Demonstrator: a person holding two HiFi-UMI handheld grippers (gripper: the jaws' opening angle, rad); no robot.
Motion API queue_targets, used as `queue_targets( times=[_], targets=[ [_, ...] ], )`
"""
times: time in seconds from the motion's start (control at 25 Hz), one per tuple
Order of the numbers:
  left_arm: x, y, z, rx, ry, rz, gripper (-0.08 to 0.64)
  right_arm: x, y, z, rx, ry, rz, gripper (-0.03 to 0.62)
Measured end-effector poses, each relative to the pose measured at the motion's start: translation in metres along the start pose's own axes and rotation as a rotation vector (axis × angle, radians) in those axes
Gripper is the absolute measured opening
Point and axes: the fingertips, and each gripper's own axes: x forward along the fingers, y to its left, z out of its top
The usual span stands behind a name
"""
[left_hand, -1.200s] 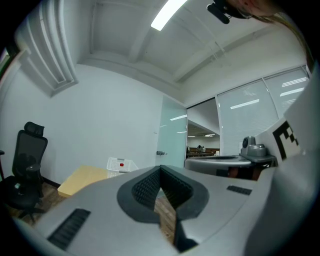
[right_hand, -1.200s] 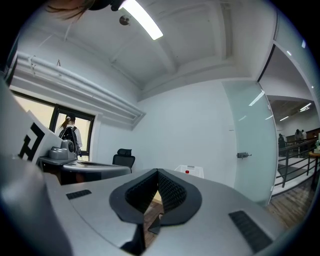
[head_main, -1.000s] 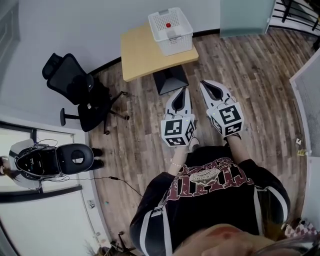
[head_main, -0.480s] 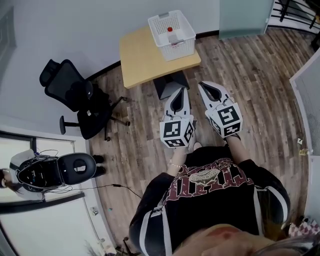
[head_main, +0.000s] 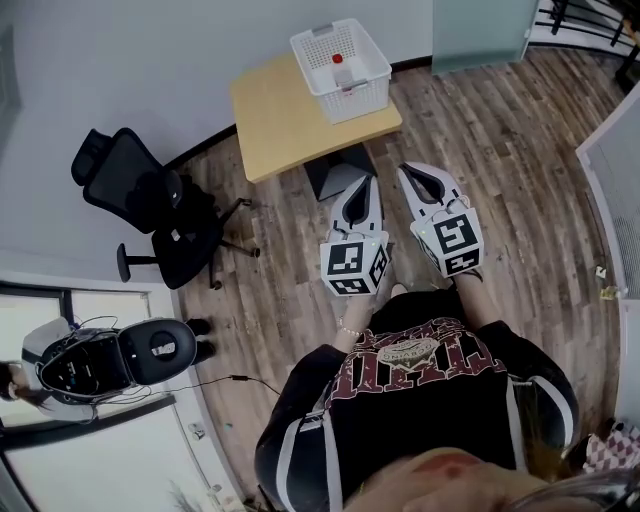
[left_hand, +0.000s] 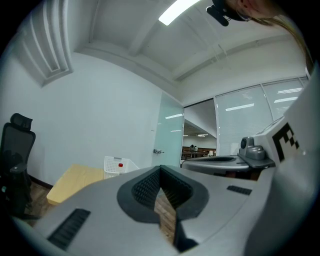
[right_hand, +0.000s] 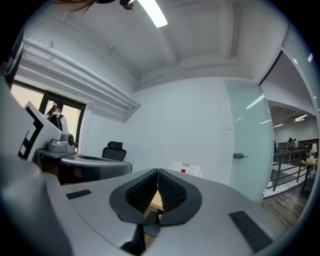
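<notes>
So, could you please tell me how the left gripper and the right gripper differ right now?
In the head view the left gripper points nearly straight ahead at the table, while the right gripper slants inward towards the left gripper. The right gripper is held slightly farther forward than the left gripper. Both have their fingers shut on nothing, above the wooden floor.

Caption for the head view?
Left gripper and right gripper, both shut, point toward a table bearing a white basket.
</notes>
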Motion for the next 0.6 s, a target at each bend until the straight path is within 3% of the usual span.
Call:
queue_targets(
  times=[0.6],
  targets=[
    [0.031,0.025,0.01,-0.003,0.006,0.032,0.048,0.039,-0.018,0.011,0.026,-0.009,0.023,0.018]
  ],
)
